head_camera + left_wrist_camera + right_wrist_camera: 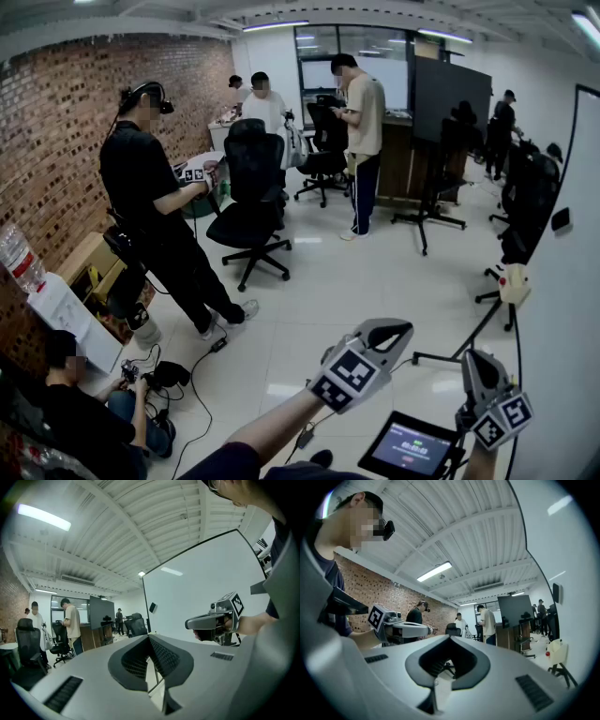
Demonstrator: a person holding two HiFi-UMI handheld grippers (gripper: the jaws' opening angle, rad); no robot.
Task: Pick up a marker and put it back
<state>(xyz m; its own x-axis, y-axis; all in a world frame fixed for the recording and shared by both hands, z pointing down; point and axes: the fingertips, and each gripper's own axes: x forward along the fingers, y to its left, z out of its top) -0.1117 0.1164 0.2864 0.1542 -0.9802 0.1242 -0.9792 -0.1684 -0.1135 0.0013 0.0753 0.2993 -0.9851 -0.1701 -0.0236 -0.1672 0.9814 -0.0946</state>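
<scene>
**A:** Where's the marker?
**B:** It's showing in no view. The left tongs (151, 666) and right tongs (440, 668) are both sitting closed, gripping nothing.
**A:** What's risking trouble?
**B:** Probably turning blind and knocking the whiteboard (197, 583) or the screen (410, 448).
**A:** Any worktop?
**B:** None showing. I'm seeing only pale floor (356, 281), an office chair (251, 187), and people (361, 112) standing near a brick wall (56, 112).

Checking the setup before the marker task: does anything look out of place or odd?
Nothing looks spilled or damaged. The one oddity: no marker is in view. The left gripper and right gripper are both shut and empty, held up over the open floor.
</scene>
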